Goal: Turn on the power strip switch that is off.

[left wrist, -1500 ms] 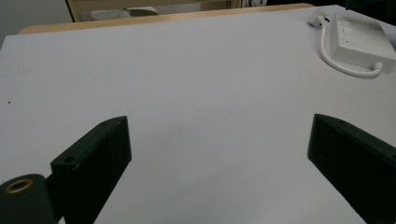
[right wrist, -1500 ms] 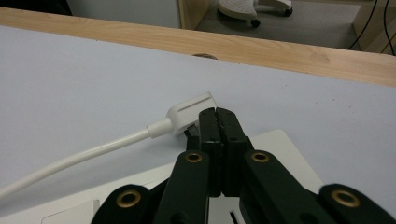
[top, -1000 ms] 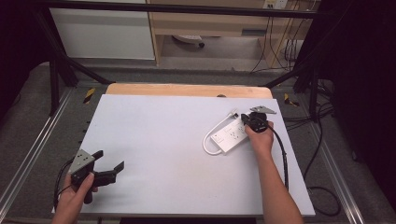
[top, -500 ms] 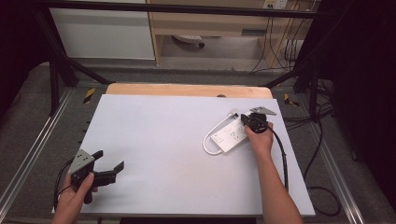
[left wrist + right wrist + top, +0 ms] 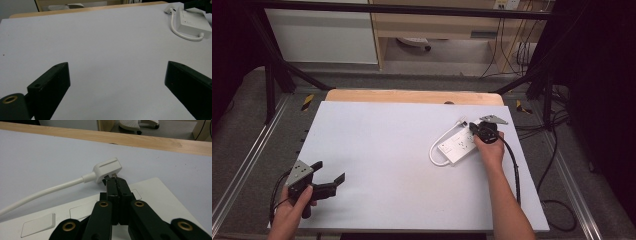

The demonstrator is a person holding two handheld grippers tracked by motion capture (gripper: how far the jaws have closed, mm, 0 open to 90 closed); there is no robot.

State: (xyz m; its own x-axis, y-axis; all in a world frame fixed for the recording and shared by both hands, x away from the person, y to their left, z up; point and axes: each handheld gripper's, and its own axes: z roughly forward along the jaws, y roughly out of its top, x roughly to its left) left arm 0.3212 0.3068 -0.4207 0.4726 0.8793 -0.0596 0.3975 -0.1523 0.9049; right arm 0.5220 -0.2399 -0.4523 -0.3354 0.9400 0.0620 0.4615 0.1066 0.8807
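A white power strip (image 5: 456, 146) lies at the right of the pale table sheet (image 5: 392, 135), its white cord (image 5: 435, 151) looping round to a white plug (image 5: 461, 120) lying just behind it. My right gripper (image 5: 474, 129) hovers low over the strip's far end with its jaws pressed together. In the right gripper view its closed tips (image 5: 116, 180) sit right at the metal pins under the plug (image 5: 107, 167), above the strip (image 5: 155, 192); whether they pinch a pin I cannot tell. My left gripper (image 5: 329, 171) rests near the front left corner, open and empty (image 5: 117, 67). The strip (image 5: 191, 23) lies far ahead of it.
A bare wooden table edge (image 5: 412, 96) runs along the back of the sheet. Black frame bars (image 5: 277, 75) and metal rails flank the table. Dark cables (image 5: 557, 165) hang at the right, beyond the sheet's edge.
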